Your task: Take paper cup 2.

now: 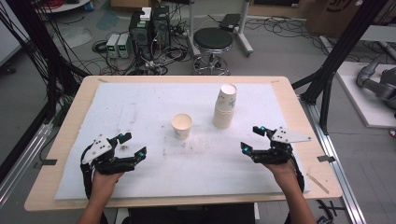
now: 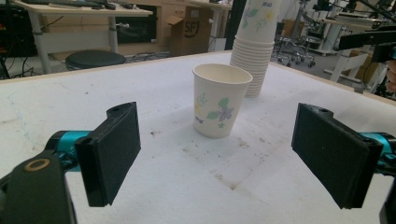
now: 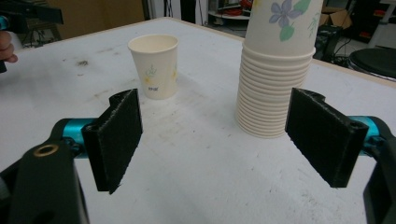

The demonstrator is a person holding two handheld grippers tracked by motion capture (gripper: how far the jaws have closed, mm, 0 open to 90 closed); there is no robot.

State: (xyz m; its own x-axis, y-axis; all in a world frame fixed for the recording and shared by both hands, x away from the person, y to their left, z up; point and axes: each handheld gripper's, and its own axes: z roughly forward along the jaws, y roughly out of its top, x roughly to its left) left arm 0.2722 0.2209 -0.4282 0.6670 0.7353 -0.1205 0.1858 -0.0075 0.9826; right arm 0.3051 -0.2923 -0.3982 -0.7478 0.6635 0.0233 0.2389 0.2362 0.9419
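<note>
While nothing is gripped yet, the high view shows the left gripper (image 1: 133, 145) at lower left and the right gripper (image 1: 252, 139) at lower right, both spread wide. One single cup (image 1: 181, 126) stands at centre, apart from the stack of cups (image 1: 225, 107) to its right; more unstacking probably remains. From the left gripper view, the single cup (image 2: 220, 100) sits upper centre, upright and empty. Seen from the right gripper view, the stack (image 3: 276, 70) rises at upper right, its inside hidden.

High view looks down; both gripper views sit low, sharing the single cup (image 2: 219, 100).
</note>
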